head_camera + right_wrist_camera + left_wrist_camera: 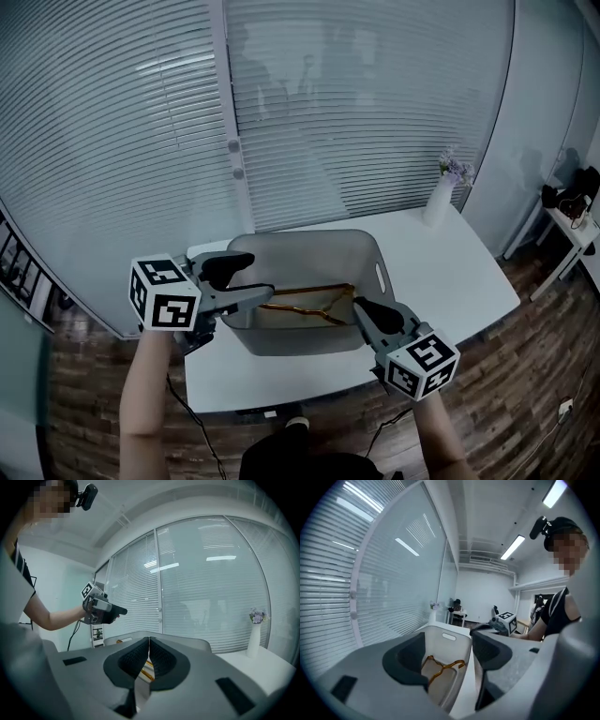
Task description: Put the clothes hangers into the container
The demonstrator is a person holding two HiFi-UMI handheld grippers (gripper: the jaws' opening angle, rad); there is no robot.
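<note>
Left tool (pixel 261 278) hung wide open and right tool (pixel 360 306) sat pinched shut, seemingly empty, both by the bin (pixel 300 236), likely because the brown hangers (pixel 305 305) lay inside it on the surface (pixel 450 272).

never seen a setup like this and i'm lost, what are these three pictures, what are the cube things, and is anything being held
There is no robot here. A person holds a hand-held gripper in each hand, and the patterned cubes are part of those. One picture comes from a camera on the person's head, looking down. The other two come from cameras riding on each gripper, looking along its jaws. On the white table stand a grey bin and a vase. An amber hanger lies in the bin. The left hand-held gripper is open over the bin's left rim. The right hand-held gripper is shut. Neither seems to hold anything.
</note>
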